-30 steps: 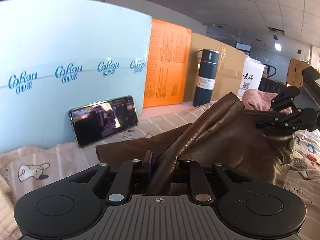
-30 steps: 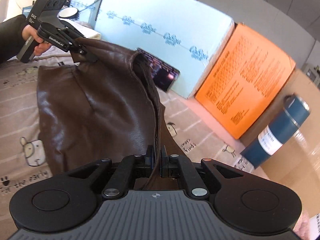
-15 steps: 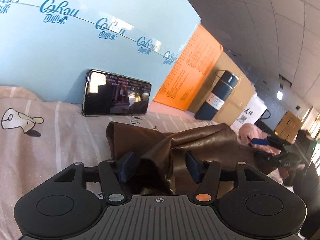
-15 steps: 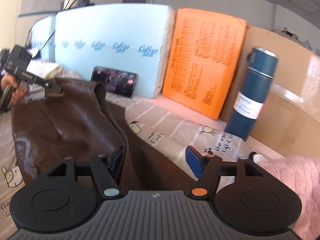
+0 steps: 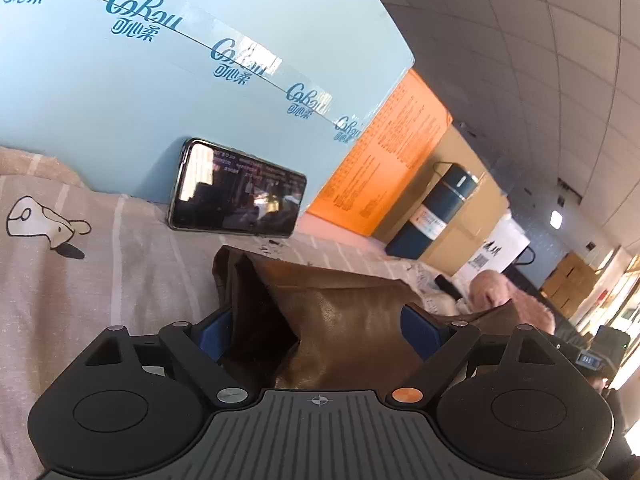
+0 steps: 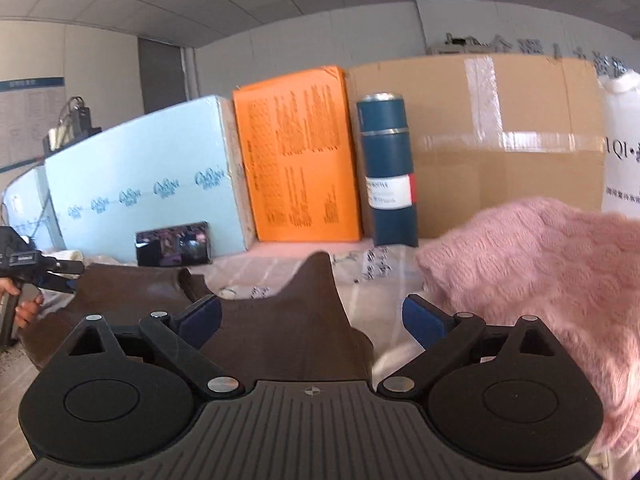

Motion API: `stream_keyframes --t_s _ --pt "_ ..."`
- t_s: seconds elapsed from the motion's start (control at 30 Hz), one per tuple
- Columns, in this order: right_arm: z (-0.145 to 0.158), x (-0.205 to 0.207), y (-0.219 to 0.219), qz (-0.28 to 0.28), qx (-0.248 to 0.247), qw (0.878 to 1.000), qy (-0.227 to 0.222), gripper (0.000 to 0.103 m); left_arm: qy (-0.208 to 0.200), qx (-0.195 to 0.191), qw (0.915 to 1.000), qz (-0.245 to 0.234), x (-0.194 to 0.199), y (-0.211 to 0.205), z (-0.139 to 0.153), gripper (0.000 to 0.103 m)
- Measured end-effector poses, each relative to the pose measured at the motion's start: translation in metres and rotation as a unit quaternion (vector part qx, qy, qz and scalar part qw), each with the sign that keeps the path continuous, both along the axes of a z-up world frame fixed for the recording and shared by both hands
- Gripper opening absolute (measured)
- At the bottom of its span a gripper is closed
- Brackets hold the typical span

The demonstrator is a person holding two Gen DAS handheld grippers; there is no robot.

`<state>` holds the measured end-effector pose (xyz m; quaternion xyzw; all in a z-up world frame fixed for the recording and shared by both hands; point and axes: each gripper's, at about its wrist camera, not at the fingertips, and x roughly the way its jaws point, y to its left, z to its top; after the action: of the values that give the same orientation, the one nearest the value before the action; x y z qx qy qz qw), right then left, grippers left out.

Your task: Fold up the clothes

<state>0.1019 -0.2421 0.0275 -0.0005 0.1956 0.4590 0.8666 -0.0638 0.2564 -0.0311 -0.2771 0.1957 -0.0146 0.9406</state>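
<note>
Looking down both wrists, I see my left gripper and right gripper each spread wide with nothing clamped. One brown leather garment lies slack between their blue pads on the striped cartoon-print sheet; I can't tell whether the pads touch it. One pink knit garment is heaped just right of it. Farther back, one phone leans against one pale blue foam board. To its right stand one orange printed panel, one dark blue flask and one cardboard box. A tiled office ceiling spans overhead.
</note>
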Motion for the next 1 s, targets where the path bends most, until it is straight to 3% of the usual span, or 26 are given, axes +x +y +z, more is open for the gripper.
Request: stream_keyframes --t_s 0.13,0.2,0.27,0.4,0.47,0.57,0.63,0.8,0.83,0.9,0.97,1.0 --pt "-0.019 0.008 0.016 -0.101 -0.001 0.993 0.064 0.094 0.041 0.059 0.9971 0.027 0.005 -0.015 0.0 0.086" --pt "-0.025 0.009 0.022 -0.129 0.007 0.988 0.086 0.081 0.054 0.083 0.9943 0.04 0.006 -0.02 0.0 0.061" --pt "-0.028 0.006 0.027 -0.137 0.006 0.987 0.088 0.046 0.068 0.108 0.9903 0.055 0.007 -0.024 0.001 0.043" --pt "-0.034 -0.003 0.035 -0.149 -0.009 0.987 0.061 0.032 0.062 0.171 0.9814 0.061 0.002 -0.038 0.009 0.018" --pt "-0.034 -0.004 0.033 -0.145 0.009 0.987 0.063 0.024 0.048 0.2 0.9766 0.064 0.003 -0.046 0.016 0.012" --pt "-0.031 -0.007 0.029 -0.151 0.031 0.987 0.045 0.022 0.042 0.228 0.9699 0.074 0.011 -0.049 0.022 0.011" --pt "-0.031 -0.004 0.03 -0.154 0.028 0.986 0.049 0.022 0.063 0.224 0.9693 0.08 0.019 -0.046 0.015 0.012" --pt "-0.038 0.006 0.028 -0.169 0.018 0.981 0.09 0.033 0.064 0.184 0.9764 0.094 0.013 -0.033 0.013 0.031" --pt "-0.039 0.007 0.027 -0.17 0.02 0.981 0.095 0.038 0.063 0.176 0.9776 0.097 0.011 -0.031 0.013 0.036" --pt "-0.038 0.005 0.024 -0.172 0.024 0.98 0.097 0.05 0.07 0.159 0.9794 0.103 0.005 -0.03 0.015 0.059" --pt "-0.034 0.0 0.02 -0.173 0.028 0.98 0.095 0.071 0.074 0.144 0.9822 0.096 -0.002 -0.032 0.017 0.066" --pt "-0.03 -0.005 0.018 -0.172 0.029 0.981 0.089 0.075 0.076 0.138 0.9833 0.091 -0.005 -0.034 0.019 0.072"
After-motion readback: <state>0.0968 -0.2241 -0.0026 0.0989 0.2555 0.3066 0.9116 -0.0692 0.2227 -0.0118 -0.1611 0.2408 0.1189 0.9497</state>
